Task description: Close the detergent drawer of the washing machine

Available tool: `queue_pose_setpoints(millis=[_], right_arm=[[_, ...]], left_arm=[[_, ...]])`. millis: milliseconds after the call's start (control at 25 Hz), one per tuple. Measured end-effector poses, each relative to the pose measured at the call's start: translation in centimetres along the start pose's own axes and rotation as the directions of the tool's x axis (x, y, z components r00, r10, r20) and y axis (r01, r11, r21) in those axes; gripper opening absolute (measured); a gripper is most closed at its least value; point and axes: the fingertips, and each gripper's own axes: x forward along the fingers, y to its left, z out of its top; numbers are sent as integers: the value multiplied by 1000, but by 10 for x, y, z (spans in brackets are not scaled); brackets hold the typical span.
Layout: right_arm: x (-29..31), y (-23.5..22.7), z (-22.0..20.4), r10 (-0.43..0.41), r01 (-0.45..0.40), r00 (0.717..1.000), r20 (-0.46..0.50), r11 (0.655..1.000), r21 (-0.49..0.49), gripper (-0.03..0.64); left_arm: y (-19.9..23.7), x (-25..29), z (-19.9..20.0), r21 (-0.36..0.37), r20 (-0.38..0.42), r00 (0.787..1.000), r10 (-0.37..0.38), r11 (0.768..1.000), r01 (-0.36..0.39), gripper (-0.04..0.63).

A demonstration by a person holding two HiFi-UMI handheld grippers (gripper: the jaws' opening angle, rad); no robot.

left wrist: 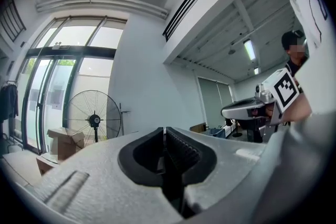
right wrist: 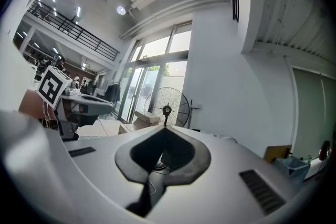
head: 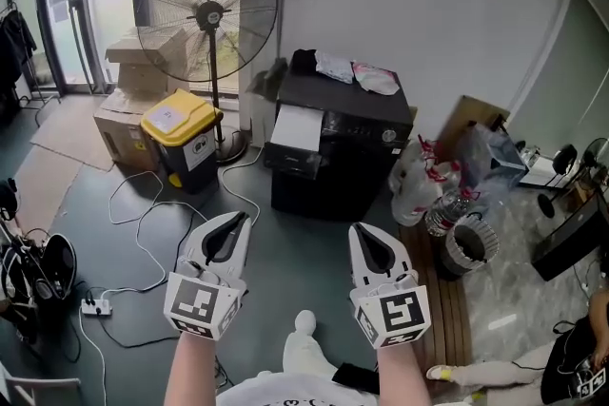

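Observation:
In the head view a black washing machine (head: 343, 157) stands against the white wall. Its white detergent drawer (head: 297, 128) sticks out from the upper left of its front. Cloths (head: 357, 73) lie on its top. My left gripper (head: 242, 217) and right gripper (head: 358, 228) hover side by side over the grey floor, well short of the machine. Both are shut with nothing between their jaws. In the left gripper view the left gripper (left wrist: 164, 132) points at the wall. The right gripper (right wrist: 165, 129) does the same in its own view. Neither gripper view shows the drawer.
A standing fan (head: 207, 12) is left of the machine. Below it are a yellow-lidded bin (head: 183, 140) and cardboard boxes (head: 122, 121). Cables (head: 143, 233) and a power strip (head: 93, 306) lie on the floor at left. Plastic bags (head: 419, 174) and bottles crowd the machine's right side.

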Motion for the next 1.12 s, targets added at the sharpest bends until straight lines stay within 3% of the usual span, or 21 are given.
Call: queue_pose_setpoints(millis=[200, 400, 720, 1120], right_arm=[[42, -42, -15, 11, -11, 1000, 0, 1000, 24, 0], [86, -88, -26, 23, -23, 1000, 3, 999, 45, 0], [142, -155, -46, 59, -59, 998, 5, 997, 54, 0], [173, -176, -96, 104, -96, 992, -69, 990, 105, 0]], left_arm=[[6, 60, -9, -5, -22, 1000, -5, 1000, 5, 26], [12, 122, -16, 0, -48, 999, -6, 1000, 6, 104], [22, 206, -48, -20, -101, 994, 47, 999, -49, 104], [27, 253, -104, -29, -189, 978, 94, 994, -101, 100]])
